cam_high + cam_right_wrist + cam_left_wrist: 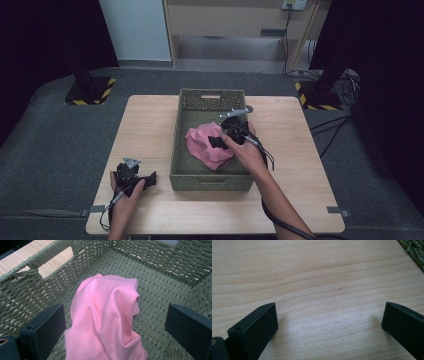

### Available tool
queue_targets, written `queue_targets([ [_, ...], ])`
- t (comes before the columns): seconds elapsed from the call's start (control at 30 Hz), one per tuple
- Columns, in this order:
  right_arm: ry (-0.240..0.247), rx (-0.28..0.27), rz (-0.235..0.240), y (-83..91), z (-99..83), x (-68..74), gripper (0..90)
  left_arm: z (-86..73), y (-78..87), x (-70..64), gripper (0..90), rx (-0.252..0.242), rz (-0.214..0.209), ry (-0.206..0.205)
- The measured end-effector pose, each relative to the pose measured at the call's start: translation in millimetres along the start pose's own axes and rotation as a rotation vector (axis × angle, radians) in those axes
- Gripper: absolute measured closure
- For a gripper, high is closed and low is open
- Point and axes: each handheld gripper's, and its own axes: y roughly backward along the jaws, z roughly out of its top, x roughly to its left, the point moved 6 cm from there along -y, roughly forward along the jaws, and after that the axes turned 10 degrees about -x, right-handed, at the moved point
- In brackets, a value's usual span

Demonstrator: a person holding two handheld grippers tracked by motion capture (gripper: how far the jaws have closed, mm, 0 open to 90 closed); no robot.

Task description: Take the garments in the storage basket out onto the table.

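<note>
A crumpled pink cloth [202,145] lies inside a green woven basket [210,182] at the middle of the wooden table [150,125]. My right gripper [218,141] is down in the basket over the cloth's right side. In the right gripper view the jaws stand open, wide apart, with the pink cloth [107,312] heaped between them on the basket floor [160,290]. My left gripper [150,179] rests near the table's front left, open, with bare wood between its jaws in the left gripper view [329,312]. A corner of the basket [414,250] lies off to its right.
Two black stands with yellow-and-black striped bases [90,92] [320,95] sit on the grey floor behind the table. Cables [335,130] trail on the floor at the right. A pale cabinet [235,20] stands at the back.
</note>
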Motion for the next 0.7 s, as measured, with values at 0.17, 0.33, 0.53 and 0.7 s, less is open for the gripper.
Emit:
queue_targets([
  [0.17,0.003,0.009,0.009,-7.2,-0.7,6.1,3.3,0.0,0.0,0.0,0.0,0.000,0.000,0.000],
  [0.33,0.007,0.026,0.015,-17.1,-3.0,10.5,3.3,0.0,0.0,0.0,0.0,0.000,0.000,0.000],
  [0.53,0.001,0.036,0.008,-24.6,-5.6,10.9,3.3,0.0,0.0,0.0,0.0,0.000,0.000,0.000],
  [0.7,-0.020,0.044,0.007,-30.2,-8.4,10.0,3.5,0.0,0.0,0.0,0.0,0.000,0.000,0.000],
])
